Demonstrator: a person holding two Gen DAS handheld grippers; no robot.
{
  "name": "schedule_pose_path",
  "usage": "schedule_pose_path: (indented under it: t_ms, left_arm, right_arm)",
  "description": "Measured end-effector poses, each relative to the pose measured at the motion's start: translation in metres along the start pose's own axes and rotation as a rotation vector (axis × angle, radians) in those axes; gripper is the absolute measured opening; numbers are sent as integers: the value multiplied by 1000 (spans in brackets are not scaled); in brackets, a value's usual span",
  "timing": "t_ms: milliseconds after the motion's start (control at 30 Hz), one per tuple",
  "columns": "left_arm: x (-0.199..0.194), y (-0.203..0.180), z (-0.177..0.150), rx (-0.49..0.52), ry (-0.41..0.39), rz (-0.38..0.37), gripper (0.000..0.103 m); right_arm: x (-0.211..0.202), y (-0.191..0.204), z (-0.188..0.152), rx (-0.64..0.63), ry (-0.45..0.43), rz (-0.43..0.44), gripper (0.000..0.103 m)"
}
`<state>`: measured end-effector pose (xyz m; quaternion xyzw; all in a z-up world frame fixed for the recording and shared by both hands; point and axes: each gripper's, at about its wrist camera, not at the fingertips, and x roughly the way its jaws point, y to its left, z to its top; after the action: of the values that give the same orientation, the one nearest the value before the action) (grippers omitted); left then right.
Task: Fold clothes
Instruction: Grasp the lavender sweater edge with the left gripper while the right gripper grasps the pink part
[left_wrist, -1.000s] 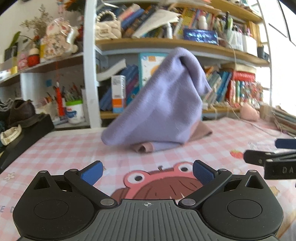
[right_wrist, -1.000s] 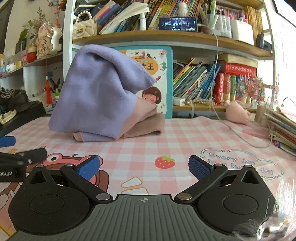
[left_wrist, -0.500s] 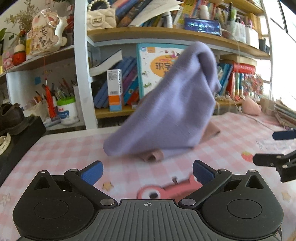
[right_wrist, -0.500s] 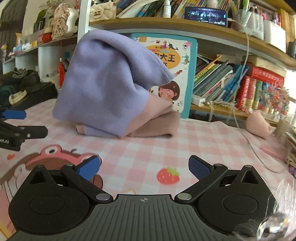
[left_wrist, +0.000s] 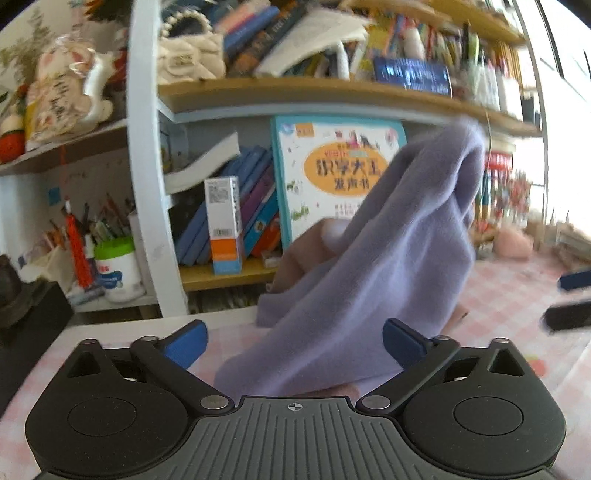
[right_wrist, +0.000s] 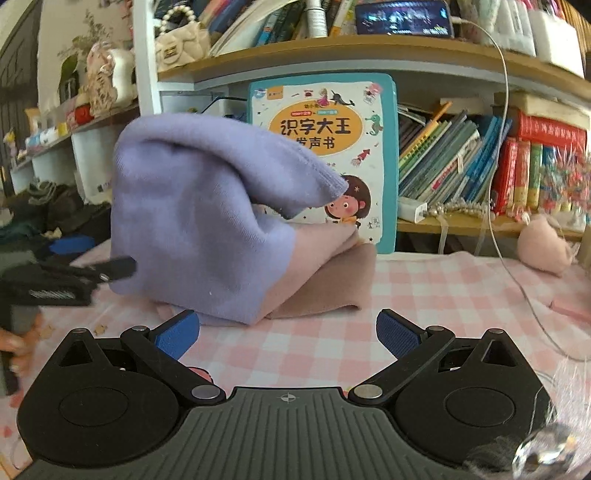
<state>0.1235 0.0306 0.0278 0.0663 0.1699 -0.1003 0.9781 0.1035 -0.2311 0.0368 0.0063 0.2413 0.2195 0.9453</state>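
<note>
Two tongs sit nearest the cameras, neither holding anything. The left tongs (left_wrist: 295, 341) stand wide but are closing, with the low edge of the garment (left_wrist: 369, 288) between the pads and not yet pinched, probably lined up to take that hem. The right tongs (right_wrist: 288, 334) gape fully over bare checked counter (right_wrist: 424, 295), just short of the cloth, likely waiting for a corner of their own.

Beyond them the garment, lilac over a pink part, stands in a peaked heap on the counter, leaning toward the shelf (right_wrist: 369, 51) and a picture book (right_wrist: 325, 125) behind it. It is bunched, not spread, so folding looks barely begun.

What props the peak up is hidden. Sleeves or collar cannot be made out. The left view is blurred, and the heap covers much of the book there.
</note>
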Motion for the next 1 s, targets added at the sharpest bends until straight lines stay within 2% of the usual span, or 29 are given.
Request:
schedule_pose_path:
  t_ms: [33,67,100,167,233,267,367,433,500,533,600,667,767,833,900,967,1000]
  left_arm:
    - [4,1,0,-5,11,-10,74]
    - [9,2,0,-9,22,-19,51]
    - [13,2,0,-14,34,-29,43]
    - [13,2,3,-32,31,-77,17]
    - [1,-4,6,-40,11,-148,12]
    - [-8,-12,8,-23,-10,-196,11]
    - [-44,-51,3,127,-48,-369,10]
    - [-60,-80,-8,228,-8,-460,10]
    - [-69,-102,-25,294,60,-516,10]
    - [-71,-110,-33,308,93,-542,10]
    - [-74,-118,-46,268,141,-592,11]
    - [-77,-123,-53,243,161,-638,16]
    - [-83,-121,-54,222,162,-666,18]
    - [-88,-118,-54,207,159,-674,19]
    - [-95,-115,-55,190,152,-666,27]
    - [-100,-114,-54,185,135,-651,50]
    - [-102,-114,-54,185,126,-642,56]
  right_arm:
    - [-1,-2,1,11,4,4,103]
    - [-2,-3,1,15,8,3,103]
    - [-2,-5,1,19,12,2,103]
    - [-3,-7,1,30,27,-1,103]
    - [-5,-10,1,49,32,5,103]
    - [-8,-12,2,59,29,14,103]
    - [-20,-22,10,91,-7,23,103]
    - [-33,-32,16,123,-36,9,103]
    - [-46,-44,20,161,-47,3,103]
    - [-52,-49,21,184,-52,3,103]
    - [-61,-59,21,233,-51,1,103]
    - [-63,-67,18,280,-27,10,103]
    - [-60,-72,14,314,11,4,103]
    - [-56,-68,15,288,28,0,103]
    - [-49,-58,19,229,44,8,103]
    - [-41,-44,27,144,59,27,103]
    - [-36,-36,33,90,71,41,103]
